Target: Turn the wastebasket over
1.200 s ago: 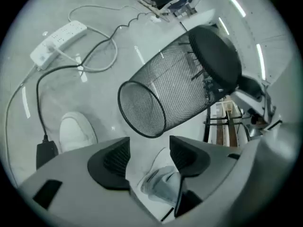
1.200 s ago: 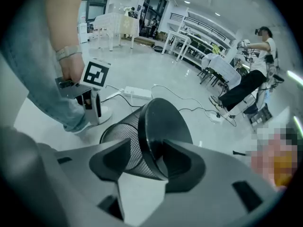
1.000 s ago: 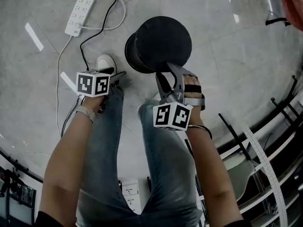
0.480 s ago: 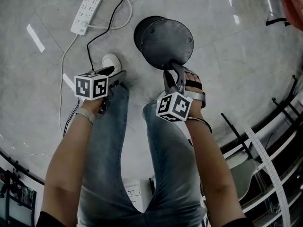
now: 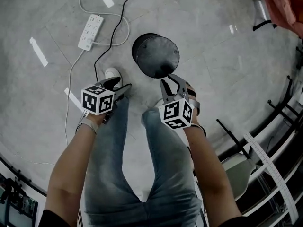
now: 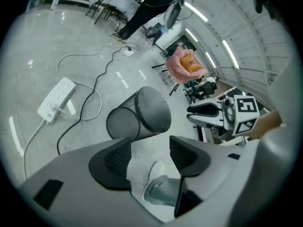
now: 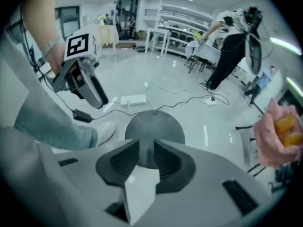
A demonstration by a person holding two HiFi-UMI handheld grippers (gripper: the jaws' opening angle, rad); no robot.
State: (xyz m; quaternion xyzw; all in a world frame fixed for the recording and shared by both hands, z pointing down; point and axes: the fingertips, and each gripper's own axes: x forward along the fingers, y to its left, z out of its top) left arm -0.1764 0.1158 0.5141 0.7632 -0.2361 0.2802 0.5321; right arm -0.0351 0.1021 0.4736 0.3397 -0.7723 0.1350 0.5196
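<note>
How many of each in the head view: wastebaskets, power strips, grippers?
Wastebasket: 1
Power strip: 1
Gripper: 2, left gripper and right gripper
Total: 4

The floor (image 5: 227, 56) is pale grey polished concrete, with faint seams and streaks of reflected light. A white power strip (image 5: 91, 31) lies on it, its white lead looping beside a black cable (image 5: 112, 32). Dark metal racking (image 5: 234, 139) runs along one edge. Farther off stand white tables (image 7: 158, 34) and chairs (image 7: 196, 60) (a person (image 7: 232, 37) bends nearby), under long ceiling strip lights (image 6: 228, 56).
</note>
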